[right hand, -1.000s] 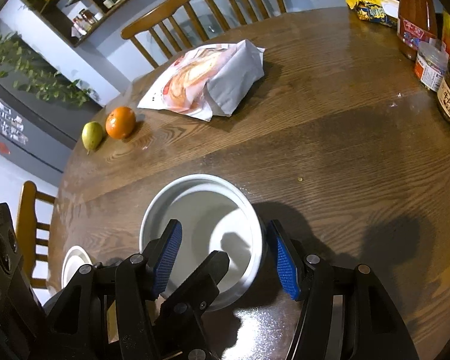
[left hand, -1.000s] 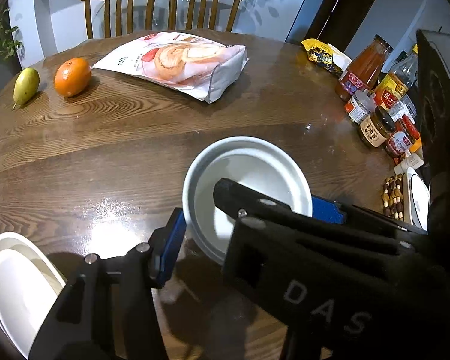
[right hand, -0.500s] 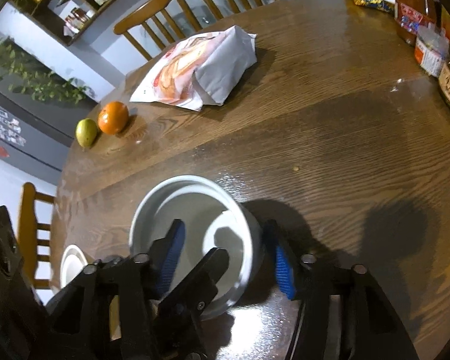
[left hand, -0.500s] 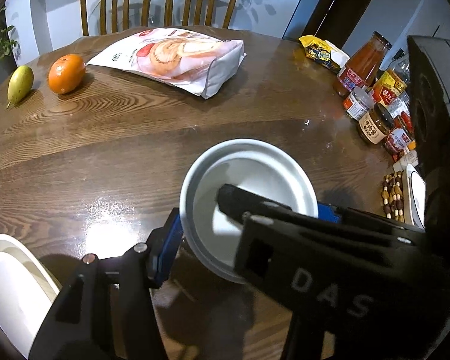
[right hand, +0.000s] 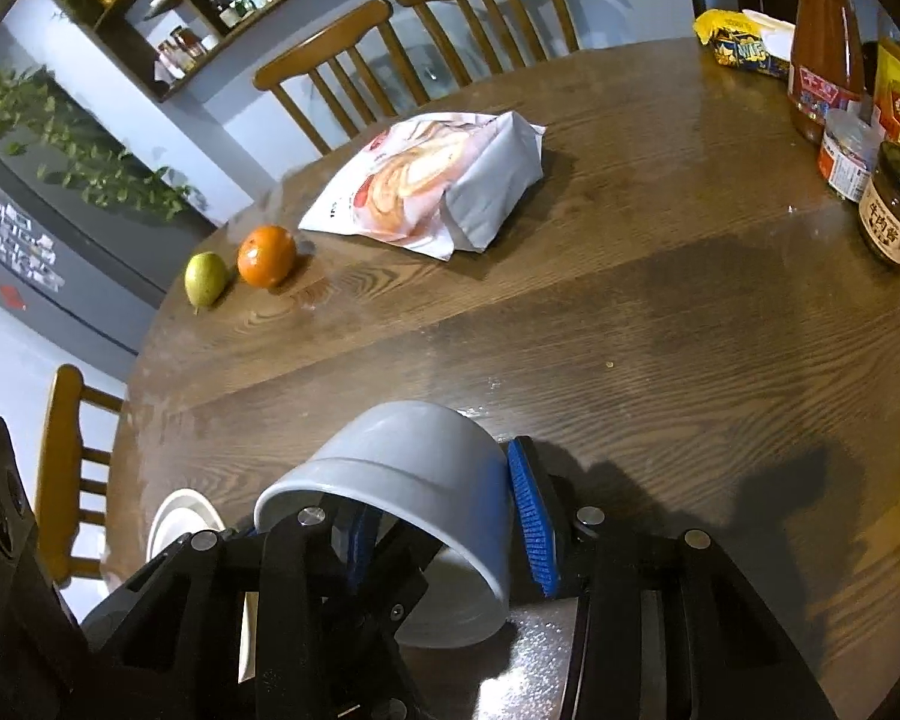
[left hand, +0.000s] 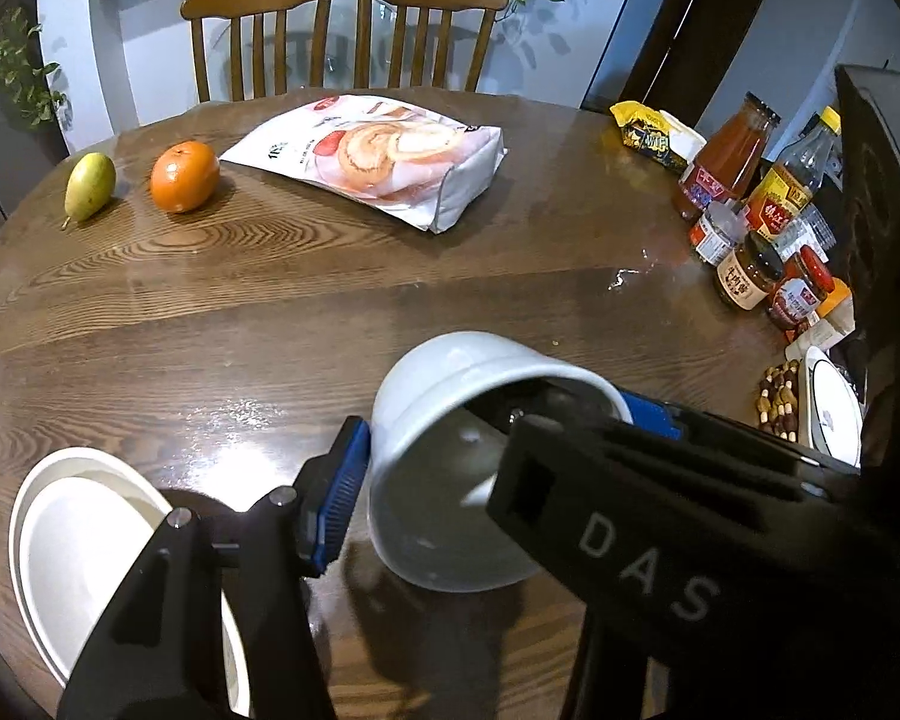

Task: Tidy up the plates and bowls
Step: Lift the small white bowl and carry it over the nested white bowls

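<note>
1. The left gripper [left hand: 498,438] and the right gripper [right hand: 444,510] both clamp the tilted white bowl [left hand: 450,414]; the right's jaws just closed on it.
2. Stacked plates [left hand: 60,534] lie at eight o'clock on the table [left hand: 270,312].

Both views are dimly lit from overhead. White glare is seen on the glossy wooden table [left hand: 222,300] near its front edge, and dark gripper shadows are cast there. Strong fisheye bending and black vignetting are seen at the corners; the white bowl [left hand: 450,384] is slightly blurred.
</note>
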{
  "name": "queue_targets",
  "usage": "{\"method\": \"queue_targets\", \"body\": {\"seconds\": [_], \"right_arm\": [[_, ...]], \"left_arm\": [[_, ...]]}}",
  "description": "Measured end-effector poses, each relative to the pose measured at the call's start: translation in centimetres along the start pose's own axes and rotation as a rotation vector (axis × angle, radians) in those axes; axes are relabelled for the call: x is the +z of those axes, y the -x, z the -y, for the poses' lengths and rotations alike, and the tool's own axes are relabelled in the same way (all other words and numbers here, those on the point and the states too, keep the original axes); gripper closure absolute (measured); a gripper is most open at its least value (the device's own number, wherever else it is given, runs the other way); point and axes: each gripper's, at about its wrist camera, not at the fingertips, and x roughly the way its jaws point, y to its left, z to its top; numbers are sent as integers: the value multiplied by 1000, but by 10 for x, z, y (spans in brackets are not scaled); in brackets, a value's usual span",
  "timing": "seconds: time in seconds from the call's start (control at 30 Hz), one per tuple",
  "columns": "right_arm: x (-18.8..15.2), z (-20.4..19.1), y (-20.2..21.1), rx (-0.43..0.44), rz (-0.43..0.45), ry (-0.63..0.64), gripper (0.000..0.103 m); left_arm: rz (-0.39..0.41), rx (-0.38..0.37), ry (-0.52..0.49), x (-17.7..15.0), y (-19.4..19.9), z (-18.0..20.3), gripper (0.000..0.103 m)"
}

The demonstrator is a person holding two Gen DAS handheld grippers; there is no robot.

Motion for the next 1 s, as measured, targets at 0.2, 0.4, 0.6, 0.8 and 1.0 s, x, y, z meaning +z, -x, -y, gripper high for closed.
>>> {"method": "queue_targets", "body": {"seconds": [0.2,0.4,0.6,0.8,1.0], "right_arm": [[-2,-11,14,34,31,18,58],[-10,-34,29,63,67,70,58],[-19,-58,43,96,105,122,58],[-28,-77,56,146,133,172,58],[-38,-96,53,178,121,203,58]], "left_arm": [[51,29,-3,-2,21,-2,54],[116,57,15,-10,48,-10,54],[167,83,48,-20,75,-20,54],[235,132,73,-33,102,-26,54],[230,164,103,-43,112,-39,54]]}}
